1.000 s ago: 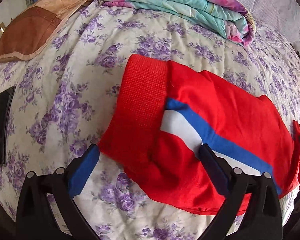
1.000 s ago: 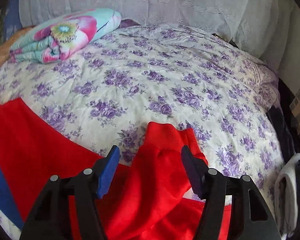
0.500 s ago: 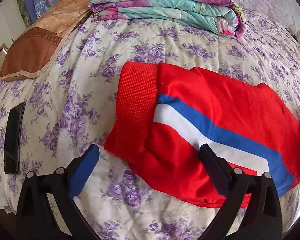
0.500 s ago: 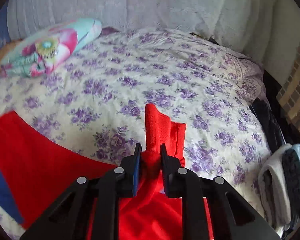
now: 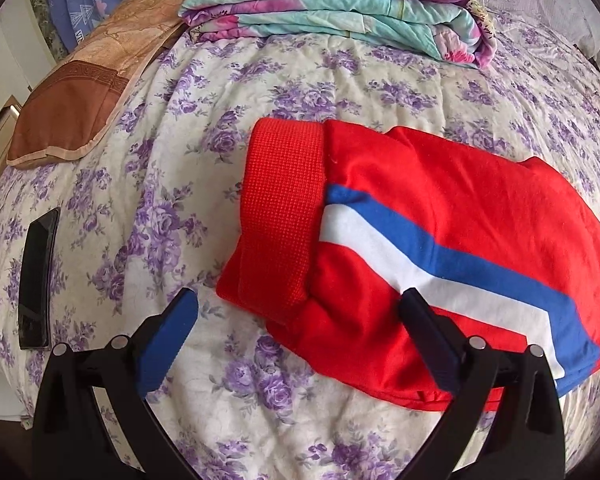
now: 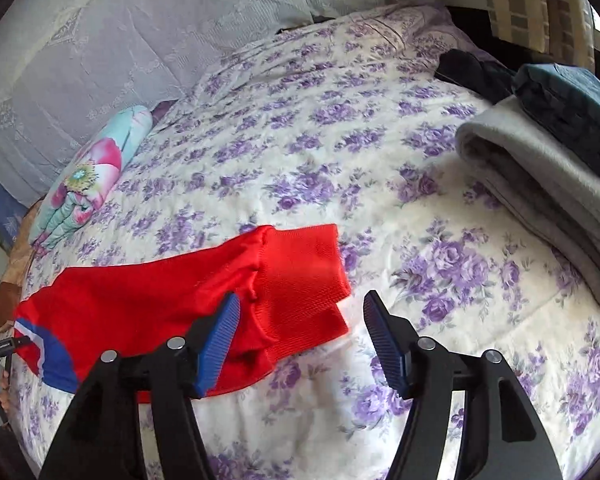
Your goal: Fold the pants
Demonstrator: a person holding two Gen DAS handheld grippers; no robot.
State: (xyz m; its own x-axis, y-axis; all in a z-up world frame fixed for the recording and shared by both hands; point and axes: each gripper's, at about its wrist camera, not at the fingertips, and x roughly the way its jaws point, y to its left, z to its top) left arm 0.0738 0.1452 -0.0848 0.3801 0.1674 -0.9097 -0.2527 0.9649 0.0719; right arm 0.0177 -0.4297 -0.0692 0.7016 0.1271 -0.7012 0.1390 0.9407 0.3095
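The pants [image 5: 440,240] lie folded into a compact red bundle on the bed [image 5: 260,92], ribbed cuffs stacked at the 9 o'clock end in the left view and a blue-and-white stripe running toward 4 o'clock.

Half a second ago the right gripper [image 6: 300,336] was pinched on the ribbed cuff [image 6: 300,280], holding it up off the bed. Now its jaws stand wide apart and empty, and the cuff lies flat, just ahead of the left pad. So that end has been let go and laid down. The camera has also swung, bringing a pile of folded clothes [image 6: 540,184] into view at 2 o'clock.

The left gripper [image 5: 296,328] is open too, as it was a second ago, gripping nothing. Its right finger [image 5: 428,332] is over the near edge of the bundle and its left finger [image 5: 168,336] is over bare bedspread.

With both grippers free and the pants lying doubled over, the fold looks close to done. What probably remains is smoothing, or moving the bundle to the pile.

A floral quilt [image 5: 340,4] sits at 12 o'clock and a black phone [image 5: 36,276] at 9 o'clock, both well apart from the pants.
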